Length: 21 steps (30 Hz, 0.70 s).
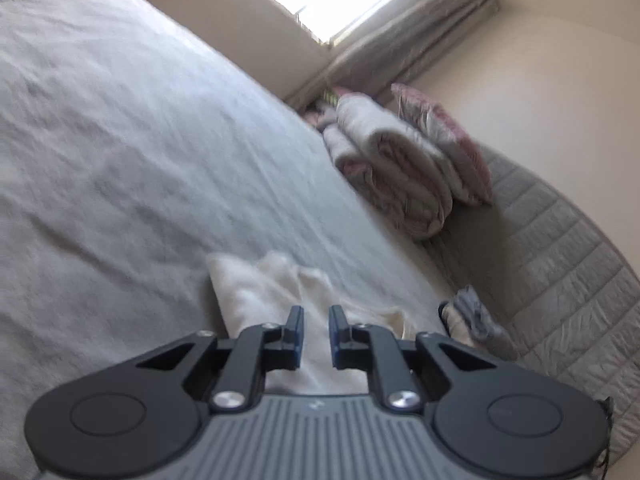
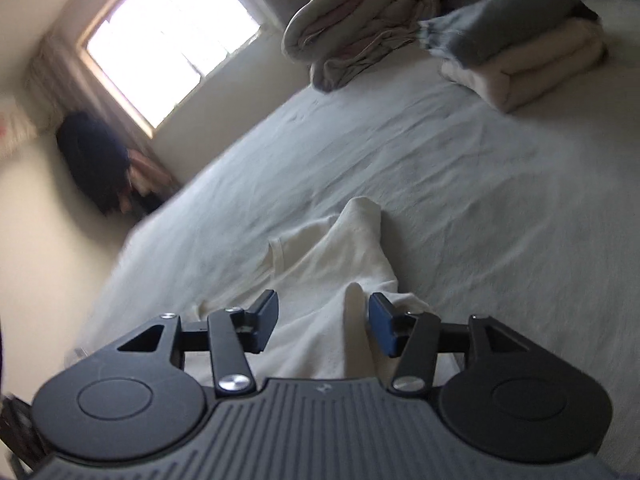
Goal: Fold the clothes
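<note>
A cream garment (image 1: 256,288) lies crumpled on the pale grey bed sheet (image 1: 120,140). My left gripper (image 1: 316,312) sits low over it. Its jaws stand a narrow gap apart, and cream cloth fills that gap down to the body, so it looks shut on the garment. In the right wrist view the same cream garment (image 2: 320,256) stretches away across the sheet (image 2: 440,160). My right gripper (image 2: 322,300) is open. An upright fold of the cloth stands between the pads, close to the right pad (image 2: 380,320) and apart from the left one.
A rolled quilt (image 1: 392,168) and a pink pillow (image 1: 440,132) lie against the quilted headboard (image 1: 560,260). A stack of folded clothes (image 2: 532,64) topped by a grey garment (image 2: 520,12) sits at the bed's far side. Dark clothes (image 2: 96,160) hang below the window (image 2: 168,40).
</note>
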{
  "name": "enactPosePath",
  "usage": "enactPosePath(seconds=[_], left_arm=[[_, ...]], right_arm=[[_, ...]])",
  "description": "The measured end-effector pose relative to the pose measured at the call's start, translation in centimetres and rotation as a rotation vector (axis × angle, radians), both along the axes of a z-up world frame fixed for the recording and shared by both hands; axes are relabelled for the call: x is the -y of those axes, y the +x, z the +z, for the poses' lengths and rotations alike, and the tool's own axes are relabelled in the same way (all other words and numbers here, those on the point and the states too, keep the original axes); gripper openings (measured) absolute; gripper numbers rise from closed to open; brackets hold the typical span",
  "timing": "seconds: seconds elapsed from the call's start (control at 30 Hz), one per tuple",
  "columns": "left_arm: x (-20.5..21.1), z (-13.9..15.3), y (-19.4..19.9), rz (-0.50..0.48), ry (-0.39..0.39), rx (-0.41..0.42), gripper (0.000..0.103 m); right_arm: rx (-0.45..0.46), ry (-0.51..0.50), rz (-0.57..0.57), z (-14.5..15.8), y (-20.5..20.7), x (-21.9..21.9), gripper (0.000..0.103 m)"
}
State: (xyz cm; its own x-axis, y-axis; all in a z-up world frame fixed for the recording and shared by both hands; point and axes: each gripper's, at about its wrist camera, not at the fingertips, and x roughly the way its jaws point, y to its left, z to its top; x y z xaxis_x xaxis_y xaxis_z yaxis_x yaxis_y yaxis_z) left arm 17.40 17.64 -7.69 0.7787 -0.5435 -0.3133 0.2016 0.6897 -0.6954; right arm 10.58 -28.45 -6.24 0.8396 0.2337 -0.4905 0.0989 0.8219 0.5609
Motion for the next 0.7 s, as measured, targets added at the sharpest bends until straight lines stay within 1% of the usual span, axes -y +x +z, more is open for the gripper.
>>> enactPosePath(seconds=[0.07, 0.1, 0.13, 0.17, 0.23, 0.4, 0.53, 0.63, 0.7], left_arm=[[-0.7, 0.2, -0.3, 0.030, -0.022, 0.024, 0.012], [-0.8, 0.2, -0.4, 0.044, -0.015, 0.027, 0.012], [-0.9, 0.2, -0.5, 0.058, -0.006, 0.030, 0.010], [-1.1, 0.3, -0.6, 0.071, 0.002, 0.033, 0.004], [-1.2, 0.3, -0.7, 0.089, 0.016, 0.040, 0.001], [-1.1, 0.4, -0.9, 0.070, 0.016, 0.077, 0.000], [-0.4, 0.8, -1.1, 0.019, 0.038, 0.114, 0.000], [-0.1, 1.0, -1.2, -0.028, 0.045, 0.139, 0.000], [0.3, 1.1, -1.3, -0.063, 0.052, 0.145, 0.000]], right_arm=[[-0.029, -0.087, 0.025, -0.3, 0.5, -1.0, 0.055], [-0.043, -0.139, 0.030, -0.4, 0.6, -1.7, 0.044], [-0.056, -0.191, 0.035, -0.5, 0.7, -2.5, 0.024], [-0.060, -0.239, 0.036, -0.4, 0.6, -3.1, 0.006], [-0.068, -0.335, 0.039, -0.1, 0.5, -4.3, 0.005], [0.057, -0.510, 0.080, 3.4, 0.4, -6.5, 0.005], [0.167, -0.597, 0.111, 6.0, 1.6, -7.1, 0.005], [0.243, -0.653, 0.104, 6.9, 2.1, -7.0, 0.005], [0.244, -0.675, 0.094, 6.6, 2.7, -6.4, 0.005]])
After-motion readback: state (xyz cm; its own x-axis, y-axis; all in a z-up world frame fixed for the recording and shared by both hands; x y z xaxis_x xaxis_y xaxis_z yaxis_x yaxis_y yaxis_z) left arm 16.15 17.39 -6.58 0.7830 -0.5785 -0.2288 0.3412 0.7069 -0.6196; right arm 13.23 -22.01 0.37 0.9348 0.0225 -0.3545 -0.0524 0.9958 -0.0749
